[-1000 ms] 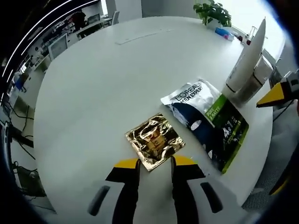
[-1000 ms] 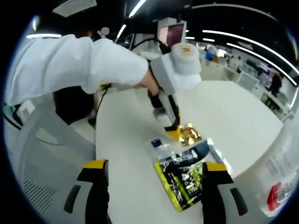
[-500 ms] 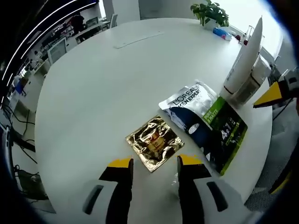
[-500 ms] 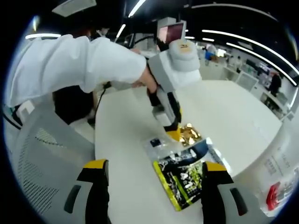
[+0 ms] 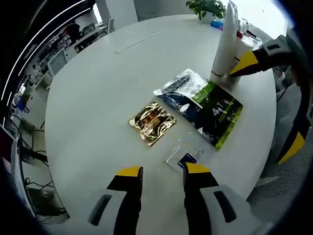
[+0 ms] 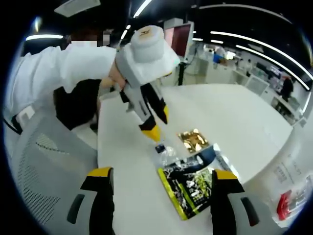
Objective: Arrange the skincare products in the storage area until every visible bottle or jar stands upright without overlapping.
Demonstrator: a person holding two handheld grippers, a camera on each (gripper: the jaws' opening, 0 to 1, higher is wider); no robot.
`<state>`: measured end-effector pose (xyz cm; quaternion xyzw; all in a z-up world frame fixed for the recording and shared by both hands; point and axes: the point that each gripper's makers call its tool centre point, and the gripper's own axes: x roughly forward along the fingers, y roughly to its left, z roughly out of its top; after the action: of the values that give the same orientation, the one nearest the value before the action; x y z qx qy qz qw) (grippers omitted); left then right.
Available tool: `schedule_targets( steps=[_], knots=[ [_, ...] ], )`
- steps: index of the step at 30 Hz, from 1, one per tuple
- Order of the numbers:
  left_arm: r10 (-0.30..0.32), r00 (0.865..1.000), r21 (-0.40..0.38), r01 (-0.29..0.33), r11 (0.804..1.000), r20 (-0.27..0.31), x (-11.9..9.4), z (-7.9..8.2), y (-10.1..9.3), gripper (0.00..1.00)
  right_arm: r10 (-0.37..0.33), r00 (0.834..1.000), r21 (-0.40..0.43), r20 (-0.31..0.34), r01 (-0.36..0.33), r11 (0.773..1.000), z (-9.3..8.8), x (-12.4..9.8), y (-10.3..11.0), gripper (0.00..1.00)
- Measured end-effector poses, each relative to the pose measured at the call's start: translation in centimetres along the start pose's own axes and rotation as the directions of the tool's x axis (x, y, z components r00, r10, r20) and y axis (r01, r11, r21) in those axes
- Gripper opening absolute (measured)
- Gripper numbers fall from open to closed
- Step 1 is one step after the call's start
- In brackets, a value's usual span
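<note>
The round white tabletop [image 5: 98, 83] carries everything; a tall white tube [image 5: 226, 39] stands upright near its edge, just beside the dark-and-green pouch [image 5: 203, 105] lying flat; near that lies the gold foil sachet [image 5: 152, 122], apart from a small clear sachet [image 5: 187, 154] just ahead of the left claw [image 5: 159, 171], released above the tabletop; the right claw [image 6: 159, 174] is spread wide, grasping nothing.
</note>
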<state>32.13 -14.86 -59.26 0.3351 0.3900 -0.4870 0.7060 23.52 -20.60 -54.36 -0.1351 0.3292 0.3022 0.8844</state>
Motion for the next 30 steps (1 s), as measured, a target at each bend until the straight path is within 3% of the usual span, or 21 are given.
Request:
schedule_targets(
  steps=[5, 10, 19, 23, 30],
  knots=[
    [-0.022, 1.000, 0.003, 0.022, 1.000, -0.019, 0.7, -1.1, -2.0, 0.36, -0.008, 1.000, 0.005, -0.021, 0.009, 1.000, -0.6, -0.1, -0.4, 0.78],
    [-0.022, 0.999, -0.013, 0.022, 1.000, -0.023, 1.5, -1.8, -2.0, 0.37, -0.014, 0.999, 0.009, -0.030, 0.015, 1.000, -0.8, -0.1, -0.6, 0.78],
    [0.005, 1.000, -0.010, -0.005, 1.000, 0.007, 1.6, -1.0, -2.4, 0.37, -0.016, 0.999, 0.008, -0.031, 0.016, 1.000, -0.9, -0.1, -0.7, 0.78],
    [-0.012, 0.999, -0.043, 0.014, 0.999, 0.044, 2.0, -0.5, -2.5, 0.36, -0.019, 0.999, 0.010, -0.029, 0.020, 1.000, -0.9, -0.2, -0.8, 0.77],
    [-0.035, 0.999, -0.028, 0.036, 0.999, 0.041, 2.1, -0.4, -2.3, 0.38, -0.013, 0.999, 0.009, -0.032, 0.014, 1.000, -1.0, -0.1, -0.6, 0.77]
  ],
)
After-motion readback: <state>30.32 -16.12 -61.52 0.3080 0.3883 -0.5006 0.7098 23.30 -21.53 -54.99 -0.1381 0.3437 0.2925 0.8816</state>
